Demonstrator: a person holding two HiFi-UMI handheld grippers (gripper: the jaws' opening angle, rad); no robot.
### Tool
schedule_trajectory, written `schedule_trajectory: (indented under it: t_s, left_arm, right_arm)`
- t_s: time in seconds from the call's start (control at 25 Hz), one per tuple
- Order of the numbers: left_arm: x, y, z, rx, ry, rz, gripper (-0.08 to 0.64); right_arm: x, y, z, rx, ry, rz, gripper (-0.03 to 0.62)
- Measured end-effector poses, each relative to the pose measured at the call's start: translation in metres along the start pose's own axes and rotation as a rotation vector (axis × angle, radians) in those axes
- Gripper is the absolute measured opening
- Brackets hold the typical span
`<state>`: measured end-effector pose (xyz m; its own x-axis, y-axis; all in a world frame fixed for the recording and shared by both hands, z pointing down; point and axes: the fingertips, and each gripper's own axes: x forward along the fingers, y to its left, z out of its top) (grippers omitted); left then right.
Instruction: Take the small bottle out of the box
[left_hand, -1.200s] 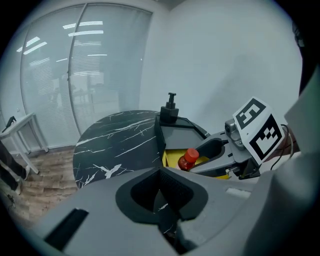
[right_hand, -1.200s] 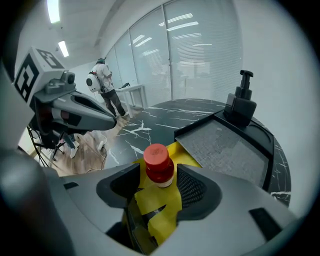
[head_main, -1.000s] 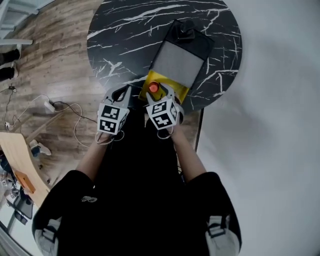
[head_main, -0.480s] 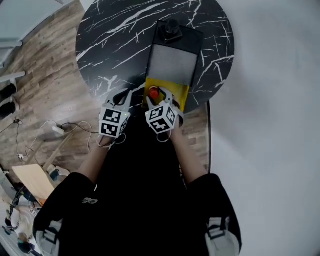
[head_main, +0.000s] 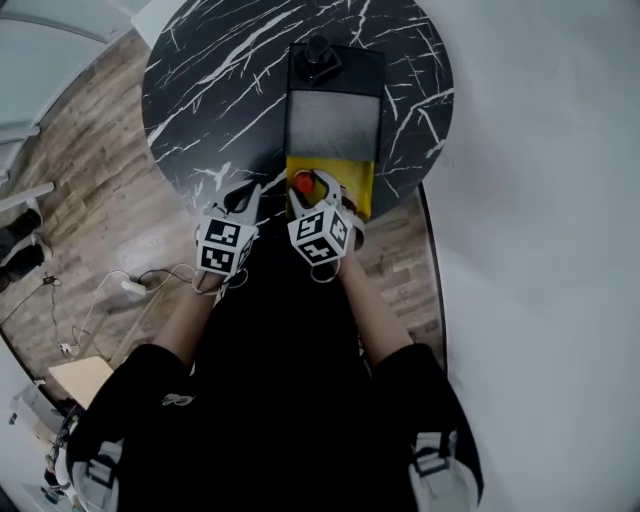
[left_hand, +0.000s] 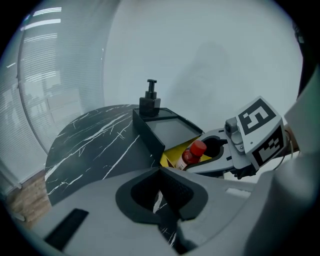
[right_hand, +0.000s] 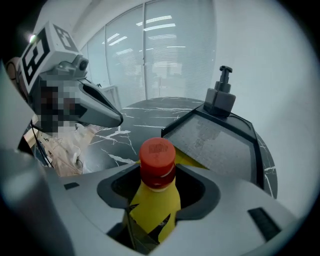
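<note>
Small bottle (right_hand: 156, 195) stands upright in the yellow box (head_main: 358, 182) at the near edge of the table (head_main: 220, 90), so its red-capped neck is free to take. Right gripper (head_main: 318, 188) points down over it. Its wide jaws have just been closing with the neck between them, though I cannot be sure the pads press yet. Left gripper (left_hand: 161, 174) waits beside, jaws together and empty, probably to steady the box.

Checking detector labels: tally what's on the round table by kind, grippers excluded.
small bottle, red cap: 1
pump dispenser: 1
black tray: 1
yellow box: 1
Total: 4
</note>
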<state>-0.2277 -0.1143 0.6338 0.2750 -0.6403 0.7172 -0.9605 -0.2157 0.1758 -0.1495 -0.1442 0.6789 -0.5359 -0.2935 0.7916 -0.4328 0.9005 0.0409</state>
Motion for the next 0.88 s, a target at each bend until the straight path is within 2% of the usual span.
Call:
schedule_trajectory:
  t_s: [0.2, 0.48, 0.88]
  left_arm:
    - [-0.005, -0.005, 0.012, 0.027, -0.029, 0.019, -0.002]
    - [-0.006, -0.027, 0.022, 0.064, -0.053, 0.005, -0.002]
    - [-0.006, -0.066, 0.048, 0.129, -0.111, -0.026, -0.002]
  right_arm:
    - [-0.013, -0.010, 0.011, 0.059, -0.086, -0.023, 0.209]
    - [-0.042, -0.024, 0.015, 0.173, -0.198, -0.057, 0.209]
    - [-0.104, -0.047, 0.017, 0.236, -0.324, -0.140, 0.209]
